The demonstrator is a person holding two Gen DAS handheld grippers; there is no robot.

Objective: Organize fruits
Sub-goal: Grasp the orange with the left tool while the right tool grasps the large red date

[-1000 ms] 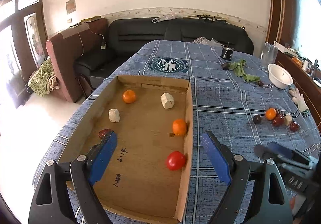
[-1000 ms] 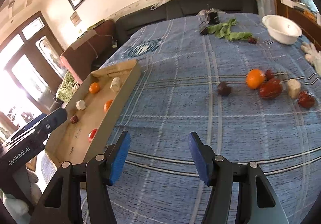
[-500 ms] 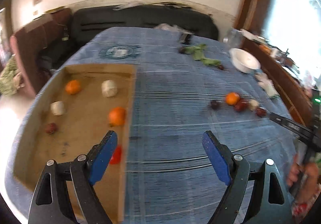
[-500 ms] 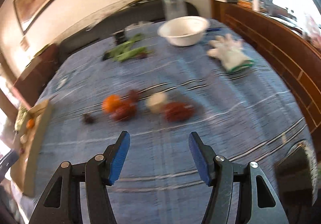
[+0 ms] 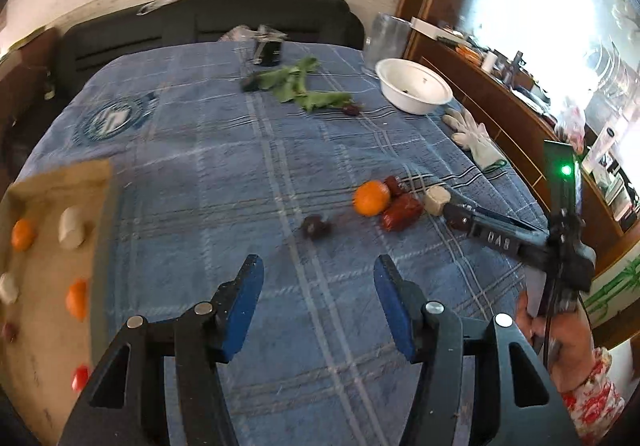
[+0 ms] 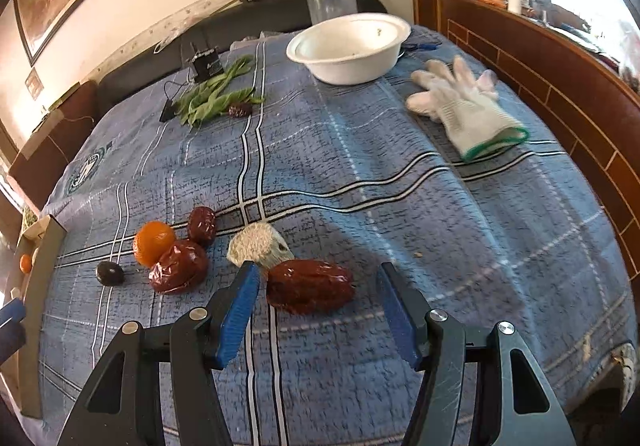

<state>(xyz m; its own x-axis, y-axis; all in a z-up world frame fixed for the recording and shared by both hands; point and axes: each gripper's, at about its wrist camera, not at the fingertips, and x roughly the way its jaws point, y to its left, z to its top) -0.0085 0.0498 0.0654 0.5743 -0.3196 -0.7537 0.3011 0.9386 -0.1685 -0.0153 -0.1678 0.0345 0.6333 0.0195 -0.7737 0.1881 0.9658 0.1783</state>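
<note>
My right gripper (image 6: 316, 296) hangs with its jaws parted and nothing between the pads; the big wrinkled red date (image 6: 310, 286) lies on the blue plaid tablecloth (image 6: 400, 174) in the gap just ahead of the fingertips, nearer the left pad. To take it cleanly I judge I should shift a touch left so the date sits centred, come down until the pads straddle its long body, then squeeze gently, since the skin looks soft. Just behind it sits the pale cut chunk (image 6: 258, 246), close enough that my left pad may nudge it. Left of that are a second large date (image 6: 178, 272), a tangerine (image 6: 154, 242) touching it, a smaller date (image 6: 202, 224), and a small dark fruit (image 6: 110, 273) apart from the rest.

My left gripper (image 5: 318, 304) is empty too, its jaws closing on nothing above bare cloth, short of that dark fruit (image 5: 316, 226). The cardboard tray (image 5: 48, 326) at its left already holds several fruits. I'd reopen those jaws before reaching.

Farther off are the green leaves (image 6: 218, 96), a white bowl (image 6: 348, 46) and a white glove (image 6: 464, 106), none of which I need.
</note>
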